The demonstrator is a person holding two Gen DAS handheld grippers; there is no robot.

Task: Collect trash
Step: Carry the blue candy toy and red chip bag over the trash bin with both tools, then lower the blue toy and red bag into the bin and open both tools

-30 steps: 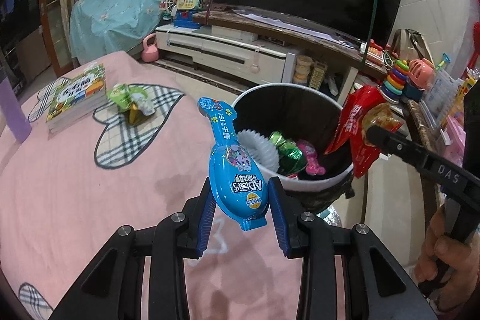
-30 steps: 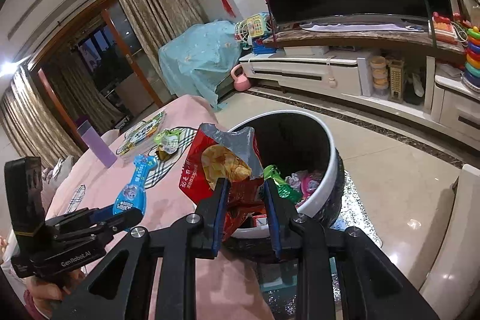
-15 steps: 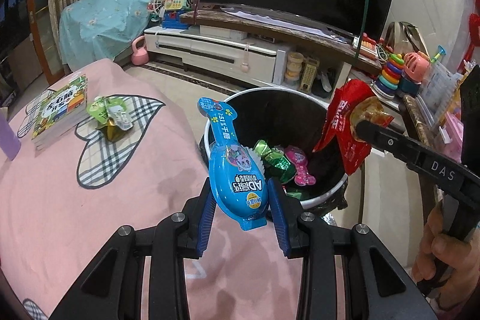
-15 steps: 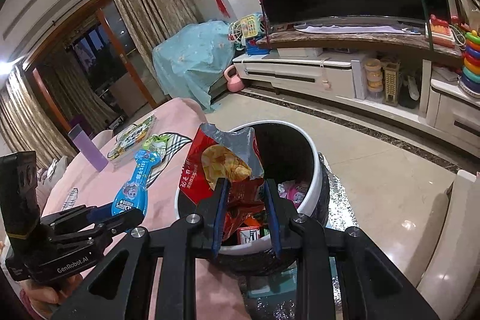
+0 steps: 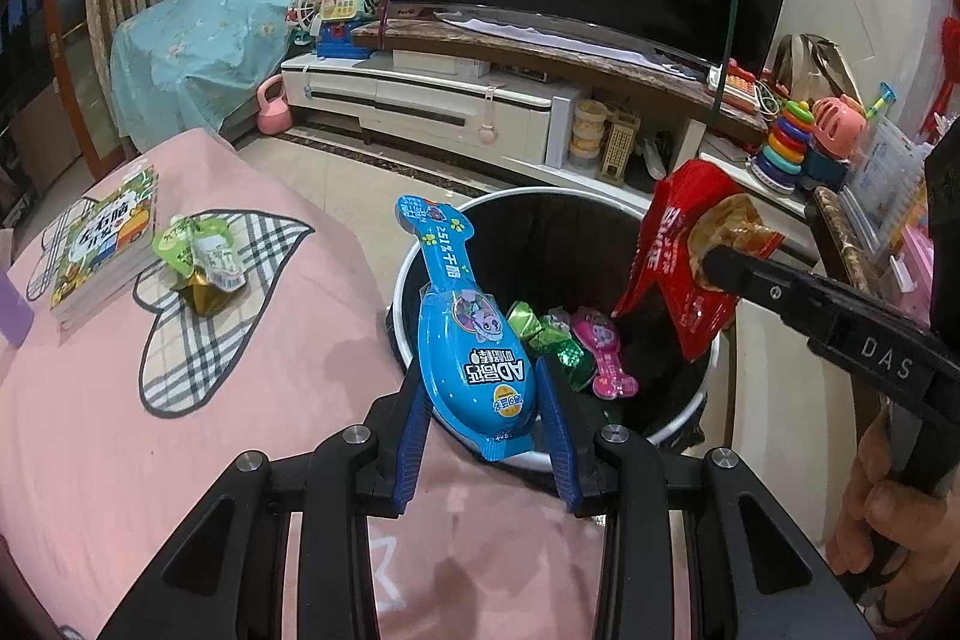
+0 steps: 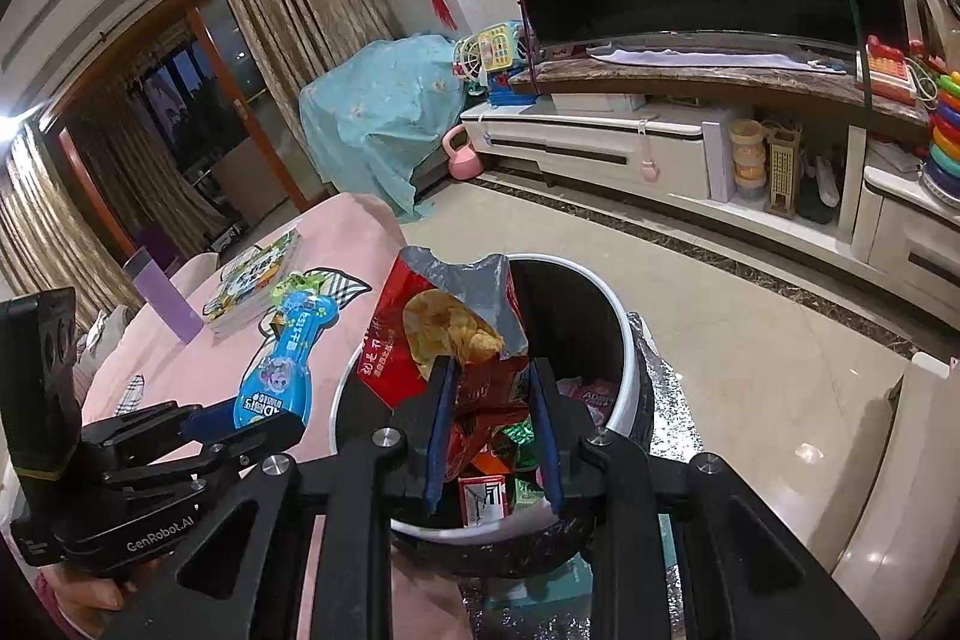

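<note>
A: Which step is in hand?

B: Delivery to the bin. My left claw [image 5: 483,403] is clamped on the blue snack packet [image 5: 474,352], which stands up from the jaws toward twelve o'clock; its lower end hangs over the near rim of the trash bin [image 5: 678,418], and its neck lies across the bin's ten o'clock edge. My right claw [image 6: 495,415] is closed narrow on the red chip bag [image 6: 444,328], held over the bin's mouth.

A: What does the next move call for?

B: I judge both jaws must part with each item fully over the opening. The blue packet needs carrying further in, or it may drop on the rim or the pink bench [image 5: 180,430].

A: How do the items look?

B: The blue packet is glossy, bulbous below, slim above, and intact. The chip bag is torn open at the top, silver lining showing. A crumpled green wrapper [image 5: 201,259] remains on the bench at ten o'clock, beside a stack of books [image 5: 102,244].
</note>
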